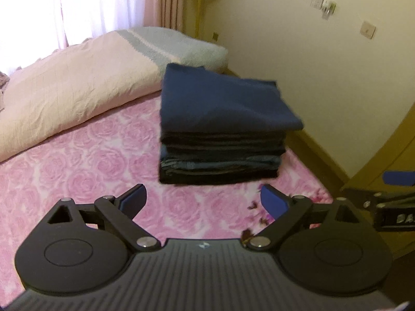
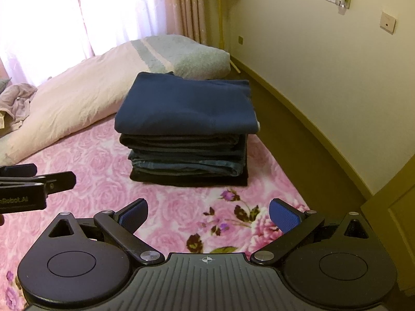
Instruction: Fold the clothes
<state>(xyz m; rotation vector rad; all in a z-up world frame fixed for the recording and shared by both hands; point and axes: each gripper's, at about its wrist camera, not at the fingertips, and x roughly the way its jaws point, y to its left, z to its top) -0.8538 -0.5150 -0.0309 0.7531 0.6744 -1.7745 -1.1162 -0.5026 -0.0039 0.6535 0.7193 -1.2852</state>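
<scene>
The stack of folded dark blue and denim garments [image 2: 188, 129] is sitting on the pink rose-patterned bedspread [image 2: 103, 194], near the bed's wall-side edge. The left claw [image 1: 203, 202] and the right claw [image 2: 208, 216] are both hovering released and empty, short of the stack. The top navy garment [image 1: 223, 101] is overhanging the layers beneath; a claw brushing it is likely to be dragging it off or toppling the pile. The left view is blurring slightly, so the overhang may be smaller than it looks.
</scene>
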